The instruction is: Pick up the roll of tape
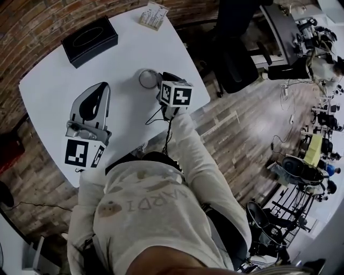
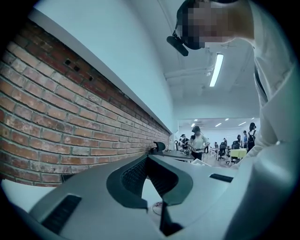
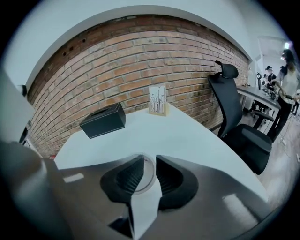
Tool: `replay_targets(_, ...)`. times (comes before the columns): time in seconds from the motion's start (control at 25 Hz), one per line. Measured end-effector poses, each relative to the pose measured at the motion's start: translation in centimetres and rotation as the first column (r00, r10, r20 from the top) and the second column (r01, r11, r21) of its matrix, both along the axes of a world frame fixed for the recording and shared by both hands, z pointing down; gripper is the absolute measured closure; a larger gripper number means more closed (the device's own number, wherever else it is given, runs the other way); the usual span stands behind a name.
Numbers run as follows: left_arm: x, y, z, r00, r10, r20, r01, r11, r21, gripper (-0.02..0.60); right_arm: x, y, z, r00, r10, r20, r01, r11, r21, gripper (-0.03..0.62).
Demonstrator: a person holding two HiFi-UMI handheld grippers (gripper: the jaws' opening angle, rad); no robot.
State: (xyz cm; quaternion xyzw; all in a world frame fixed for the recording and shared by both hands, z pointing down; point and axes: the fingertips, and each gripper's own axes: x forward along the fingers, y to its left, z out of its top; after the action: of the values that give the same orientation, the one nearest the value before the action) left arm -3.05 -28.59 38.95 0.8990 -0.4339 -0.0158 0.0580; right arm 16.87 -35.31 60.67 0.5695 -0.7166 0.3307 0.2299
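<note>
The roll of tape (image 1: 145, 78) is a pale ring lying flat on the white table (image 1: 115, 59), near its right edge. My right gripper (image 1: 156, 81) angles down over it, marker cube behind. In the right gripper view the jaws of the right gripper (image 3: 149, 159) stand apart, and the tape roll (image 3: 146, 172) shows in the gap, partly hidden by the left pad; no pad presses on it. My left gripper (image 1: 102, 86) lies level over the table's near left part, tips together and empty. The left gripper view shows the left gripper (image 2: 148, 157) with its tips meeting.
A black tissue box (image 1: 88, 40) (image 3: 103, 120) sits at the table's far left, a small card holder (image 1: 153, 15) (image 3: 158, 101) at the far edge. A black office chair (image 3: 239, 133) stands right of the table. A brick wall (image 3: 131, 61) runs behind.
</note>
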Motion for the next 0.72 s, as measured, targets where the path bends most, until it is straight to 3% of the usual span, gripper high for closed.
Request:
replay_targets(0.56, -2.9, -1.2, 1.9, 0.998, -0.063, 0.017, 0.063, 0.997, -0.039, 0.58, -0.9, -0.9, 5.7, 0.992, -0.048, -0.116, 0.029, 0.986, -0.161, 0.482)
replay_targets(0.72, -3.4, -1.3, 2.1, 0.997, -0.071, 0.019, 0.072, 0.996, -0.043, 0.58, -0.9, -0.9, 6.1, 0.988, -0.051, -0.148, 0.025, 0.985, -0.172, 0.49)
